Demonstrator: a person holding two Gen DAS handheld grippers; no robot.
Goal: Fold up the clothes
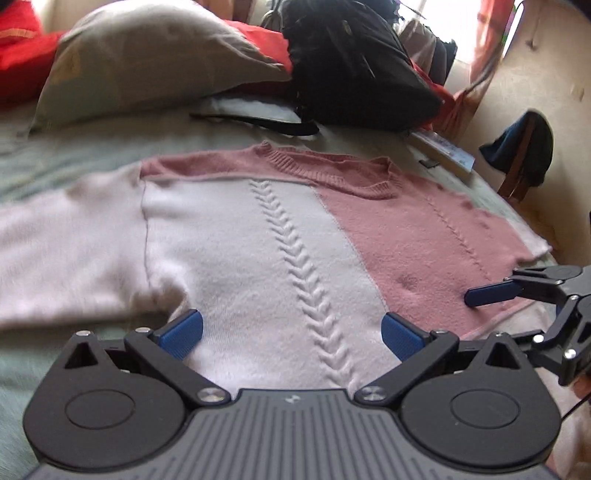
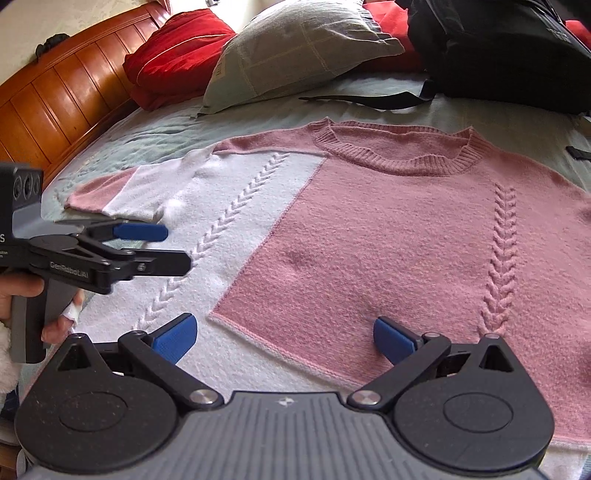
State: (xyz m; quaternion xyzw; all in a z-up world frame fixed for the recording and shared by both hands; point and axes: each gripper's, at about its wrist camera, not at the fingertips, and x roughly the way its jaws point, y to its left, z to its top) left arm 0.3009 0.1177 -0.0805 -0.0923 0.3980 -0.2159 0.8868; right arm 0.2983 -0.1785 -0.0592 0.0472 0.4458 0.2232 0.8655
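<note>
Left wrist view: left gripper (image 1: 291,334) was spread wide, empty, over the white panel near the hem.
Right gripper (image 2: 284,338): likewise agape, holding nothing, above the pink panel's lower edge.
Sweater (image 2: 369,236): lay flat, front up, on the bed (image 2: 147,122), probably smoothed ready for folding.
Hidden: right sleeve ran beyond both views.

Your left wrist view is motion-blurred, with the window (image 1: 436,22) blown out at far right. Your right wrist view is sharp, evenly daylit; fisheye bending curves both views' edges.
</note>
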